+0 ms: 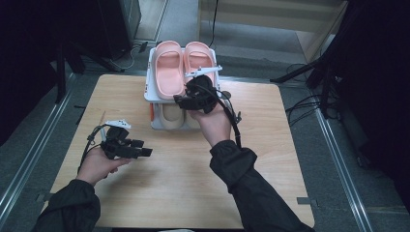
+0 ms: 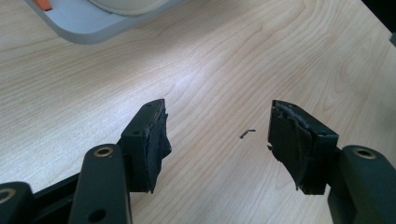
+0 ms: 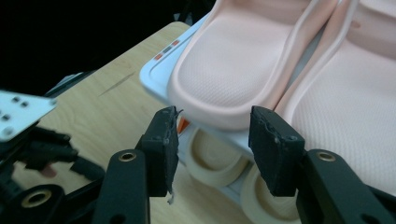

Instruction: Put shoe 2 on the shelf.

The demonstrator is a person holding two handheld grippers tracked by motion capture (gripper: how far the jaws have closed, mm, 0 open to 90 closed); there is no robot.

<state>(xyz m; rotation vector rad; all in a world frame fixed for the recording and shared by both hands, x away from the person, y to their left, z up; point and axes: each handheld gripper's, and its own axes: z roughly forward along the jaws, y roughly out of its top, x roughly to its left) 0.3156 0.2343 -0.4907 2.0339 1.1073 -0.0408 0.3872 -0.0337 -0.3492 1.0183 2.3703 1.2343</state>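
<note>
- The pink slippers are a pair of soft, matte slides with rounded, thick toe ends and a finely pebbled surface; they lie side by side, touching, on the top tier of a small white shoe rack at the far edge of the tabletop.
- In the right gripper view the nearer pink slipper's toe overhangs the rack's front rim a little, and orange marks show on that rim.
- On the lower tier, under the pink pair, sit cream slippers, their round openings facing out in the right gripper view.
- The right claw hovers just in front of the pink slipper's toe; its jaws stand apart with nothing pressed between them, released.
- The left claw rests low over bare wood, well apart from the rack; its jaws are spread wide and grasp nothing.
</note>
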